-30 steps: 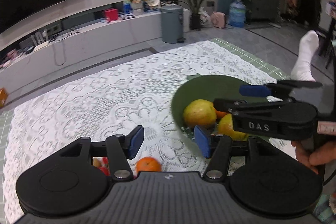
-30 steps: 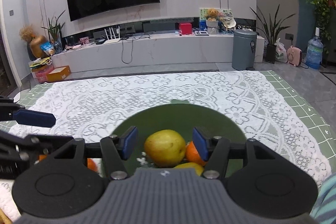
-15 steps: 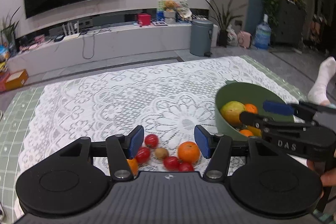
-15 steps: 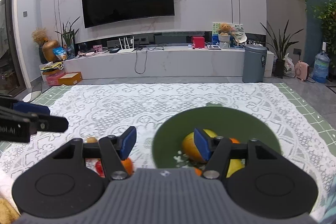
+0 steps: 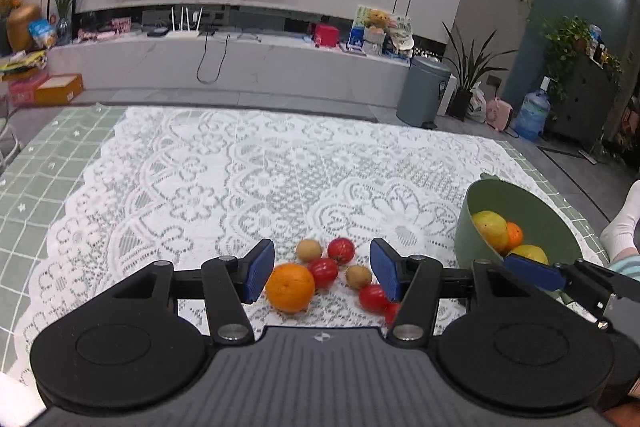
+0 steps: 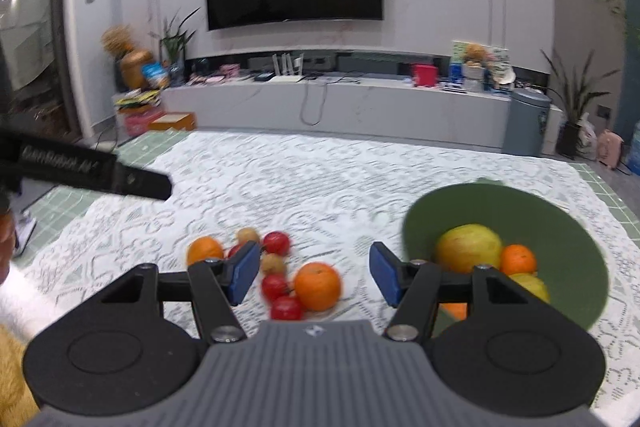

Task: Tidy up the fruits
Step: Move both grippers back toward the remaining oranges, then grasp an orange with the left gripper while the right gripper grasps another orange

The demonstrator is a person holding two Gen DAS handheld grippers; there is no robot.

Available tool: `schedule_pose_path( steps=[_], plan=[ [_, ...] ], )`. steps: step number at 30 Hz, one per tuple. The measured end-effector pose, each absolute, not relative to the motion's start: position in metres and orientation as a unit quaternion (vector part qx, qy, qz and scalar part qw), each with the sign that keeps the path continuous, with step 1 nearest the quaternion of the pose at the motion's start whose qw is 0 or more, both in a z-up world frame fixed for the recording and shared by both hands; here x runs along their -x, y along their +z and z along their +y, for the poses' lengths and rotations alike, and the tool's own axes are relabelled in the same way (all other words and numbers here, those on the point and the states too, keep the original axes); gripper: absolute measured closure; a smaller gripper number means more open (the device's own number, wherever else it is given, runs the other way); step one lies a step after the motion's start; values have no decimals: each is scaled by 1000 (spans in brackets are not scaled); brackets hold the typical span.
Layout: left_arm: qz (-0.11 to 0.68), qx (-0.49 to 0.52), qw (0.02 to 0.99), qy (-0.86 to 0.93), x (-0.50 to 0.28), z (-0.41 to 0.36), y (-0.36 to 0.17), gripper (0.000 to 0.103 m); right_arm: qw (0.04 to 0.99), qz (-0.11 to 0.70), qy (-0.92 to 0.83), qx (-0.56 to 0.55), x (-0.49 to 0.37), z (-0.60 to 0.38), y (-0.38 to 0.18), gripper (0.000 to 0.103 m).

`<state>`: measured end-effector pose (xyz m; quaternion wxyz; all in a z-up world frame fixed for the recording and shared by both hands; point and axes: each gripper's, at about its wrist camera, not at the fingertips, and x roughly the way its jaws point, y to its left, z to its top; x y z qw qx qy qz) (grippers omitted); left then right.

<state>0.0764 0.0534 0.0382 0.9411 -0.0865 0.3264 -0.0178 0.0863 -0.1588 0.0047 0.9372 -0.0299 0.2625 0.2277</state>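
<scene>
Both grippers have swung leftward off the olive-green round plastic bowl (image 5: 476,215) since a second ago, when each view was filled by the bowl; the loose fruit cluster on the desk now sits in the centre of both views.

Left gripper (image 5: 322,273): blue-padded fingers (image 5: 259,269) stand apart with nothing pressed between them. A round orange (image 5: 290,287) lies on the white lace tablecloth (image 5: 240,167) just beside the left pad in the picture, not clamped. Beyond it lie small red tomato-like fruits (image 5: 323,270) and two small brown round fruits (image 5: 309,250), all close together.

Right gripper (image 6: 311,271): fingers (image 6: 242,271) are likewise apart and empty. A second orange (image 6: 318,286) lies on the cloth in the gap between them as seen from the camera, with red fruits at its left; contact is not visible. This view is motion-blurred.

In the right wrist view the bowl stands on the cloth to the right of the cluster, apart from it. It contains a large yellow-green pear-like fruit (image 6: 468,247), a small orange fruit (image 6: 517,259) touching it, and a yellow fruit (image 6: 530,287) partly hidden behind the right finger.

In the left wrist view, the right gripper's blue pad shows in front of the bowl's near rim.
</scene>
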Motion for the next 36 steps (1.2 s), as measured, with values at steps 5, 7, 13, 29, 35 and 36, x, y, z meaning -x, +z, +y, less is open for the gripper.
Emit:
schedule_pose_path(
  steps=[5, 7, 13, 29, 35, 36],
  plan=[
    [361, 96, 927, -32, -82, 59, 23, 38, 929, 277, 240, 46, -83, -145, -7, 44],
    [367, 93, 925, -32, -84, 59, 15, 38, 929, 278, 238, 54, -84, -142, -10, 44],
    [370, 71, 925, -35, -90, 55, -5, 38, 928, 285, 227, 77, -91, -130, -18, 47],
    [366, 32, 929, -35, -109, 53, -42, 38, 920, 313, 204, 118, -131, -109, -39, 68],
    [369, 40, 928, -36, -114, 54, -47, 38, 919, 321, 198, 119, -141, -107, -46, 68],
    [368, 41, 928, -36, -114, 54, -48, 38, 918, 323, 197, 117, -143, -107, -47, 68]
  ],
)
